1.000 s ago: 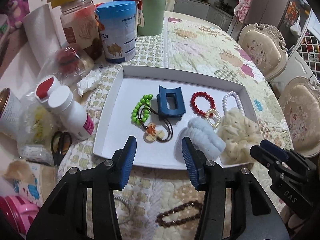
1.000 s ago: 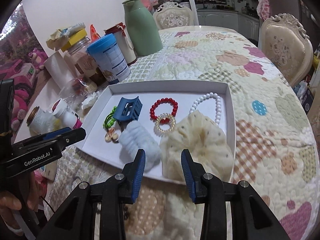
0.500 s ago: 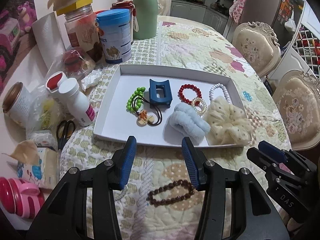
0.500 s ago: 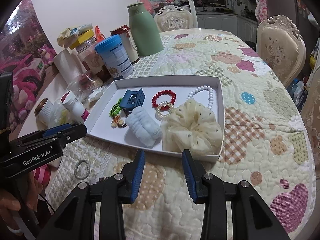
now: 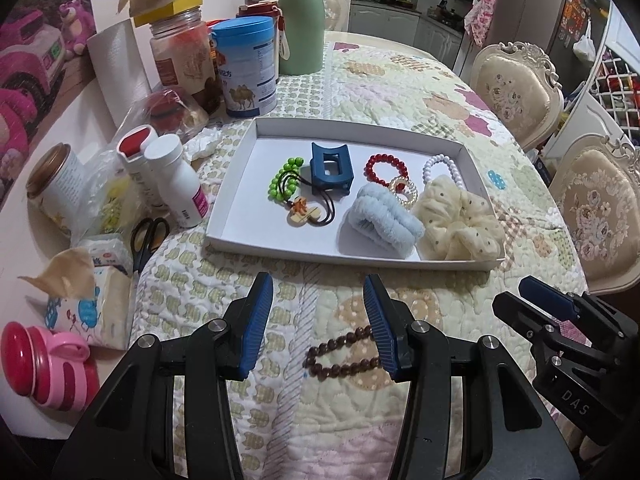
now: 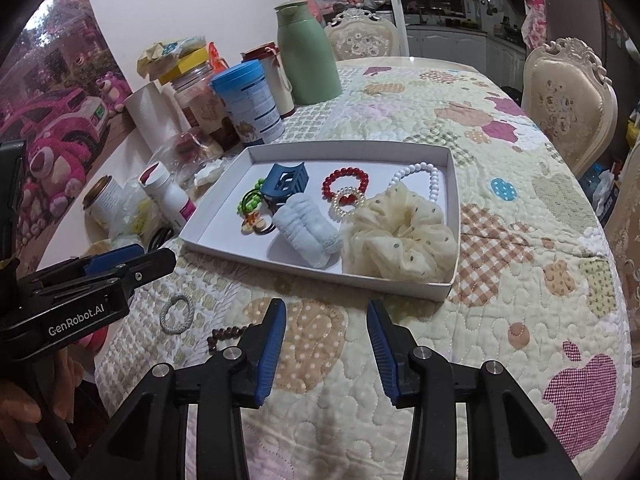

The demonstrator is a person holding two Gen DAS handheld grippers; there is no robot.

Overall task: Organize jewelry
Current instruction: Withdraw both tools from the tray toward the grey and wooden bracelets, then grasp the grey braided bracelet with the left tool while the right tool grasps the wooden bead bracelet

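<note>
Quilted tablecloth fills more of both views now, since both grippers have backed off the white tray, mid-frame. Left gripper and right gripper gape wide, holding nothing. Brown bead bracelet lies lower centre, off the tray, between the left fingers.

wall: pale | chairs: ornate cream | table: quilted cover

Colours all over the white tray

Inside the tray: navy claw clip, green beads, red bead bracelet, white pearl one, baby-blue fluffy scrunchie, cream scrunchie with dark dots. Just outside it, brown beads on the pastel patchwork quilt.
</note>
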